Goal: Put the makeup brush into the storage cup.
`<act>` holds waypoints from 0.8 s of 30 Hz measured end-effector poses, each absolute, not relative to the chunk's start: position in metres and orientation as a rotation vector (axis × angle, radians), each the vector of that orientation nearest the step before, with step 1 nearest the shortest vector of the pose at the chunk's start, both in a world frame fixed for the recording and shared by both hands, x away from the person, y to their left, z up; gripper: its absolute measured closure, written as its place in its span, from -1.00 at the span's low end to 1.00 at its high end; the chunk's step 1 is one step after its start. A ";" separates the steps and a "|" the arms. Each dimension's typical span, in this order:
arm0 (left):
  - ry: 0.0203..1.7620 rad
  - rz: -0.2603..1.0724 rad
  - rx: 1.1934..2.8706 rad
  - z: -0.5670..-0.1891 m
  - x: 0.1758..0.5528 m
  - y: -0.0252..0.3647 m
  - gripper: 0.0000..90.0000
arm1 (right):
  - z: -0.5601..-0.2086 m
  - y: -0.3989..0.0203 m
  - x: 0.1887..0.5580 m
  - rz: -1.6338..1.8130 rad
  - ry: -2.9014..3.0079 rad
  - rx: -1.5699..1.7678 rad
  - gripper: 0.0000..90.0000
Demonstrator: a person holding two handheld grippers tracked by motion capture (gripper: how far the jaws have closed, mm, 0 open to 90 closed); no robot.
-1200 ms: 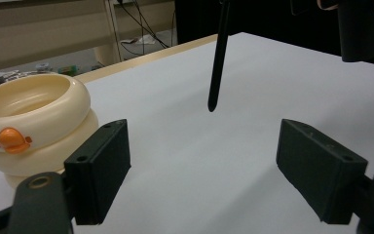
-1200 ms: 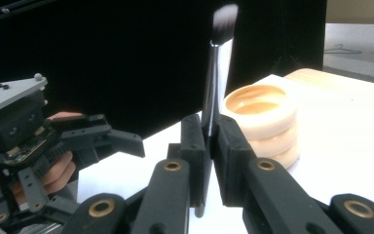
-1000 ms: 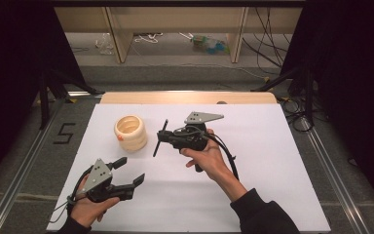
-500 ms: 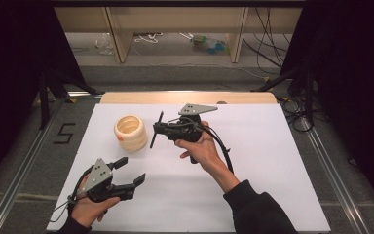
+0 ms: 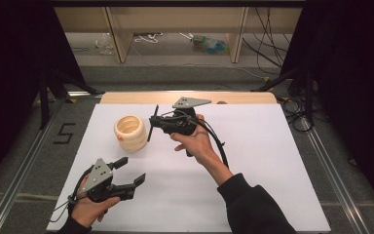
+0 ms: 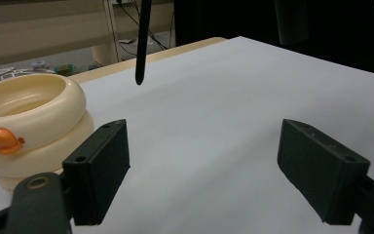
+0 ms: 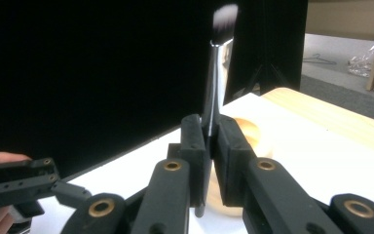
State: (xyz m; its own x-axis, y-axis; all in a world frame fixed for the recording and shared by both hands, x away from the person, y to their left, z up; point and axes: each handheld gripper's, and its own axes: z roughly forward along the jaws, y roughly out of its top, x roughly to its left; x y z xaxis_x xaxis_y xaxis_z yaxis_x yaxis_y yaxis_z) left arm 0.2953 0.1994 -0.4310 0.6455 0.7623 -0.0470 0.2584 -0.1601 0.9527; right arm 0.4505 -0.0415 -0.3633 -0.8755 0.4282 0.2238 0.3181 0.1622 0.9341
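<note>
A makeup brush (image 5: pixel 151 125) with a dark handle and silver ferrule (image 7: pixel 217 73) stands roughly upright, clamped between the jaws of my right gripper (image 5: pixel 155 123), which is held in the air just right of a cream ring-stacked holder (image 5: pixel 130 131). The holder (image 6: pixel 29 112) has a small orange knob (image 6: pixel 2 140) on its side. The brush's handle tip (image 6: pixel 140 58) hangs above the table beside it. My left gripper (image 5: pixel 134 169) rests low at the front left of the table, its jaws wide apart with nothing between them (image 6: pixel 204 180).
A white sheet (image 5: pixel 253 161) covers the table, with a wooden strip (image 5: pixel 126 97) along the far edge. Shelving legs and loose cables lie on the floor beyond. Metal rails (image 5: pixel 24 161) run along both sides. The left gripper (image 7: pixel 24 187) appears at the lower left of the right gripper view.
My right hand has carried the brush left and a little higher, closer to the cream holder. The left gripper has stayed where it was.
</note>
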 end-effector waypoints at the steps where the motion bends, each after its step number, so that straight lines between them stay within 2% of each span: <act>1: 0.834 0.552 1.721 -0.431 0.295 0.199 -0.57 | -0.362 -0.041 0.451 1.823 2.329 0.756 0.86; 24: 0.829 0.549 1.722 -0.431 0.295 0.199 -0.57 | -0.354 -0.014 0.468 1.780 2.330 0.727 0.86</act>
State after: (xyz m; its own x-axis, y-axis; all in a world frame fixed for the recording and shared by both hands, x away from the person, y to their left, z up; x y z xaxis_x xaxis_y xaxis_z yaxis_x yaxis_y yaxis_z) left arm 0.2947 0.1987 -0.4310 0.6482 0.7602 -0.0448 0.2552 -0.1614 0.9533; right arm 0.4679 -0.0137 -0.3539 -0.8773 0.4411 0.1892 0.2985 0.1927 0.9347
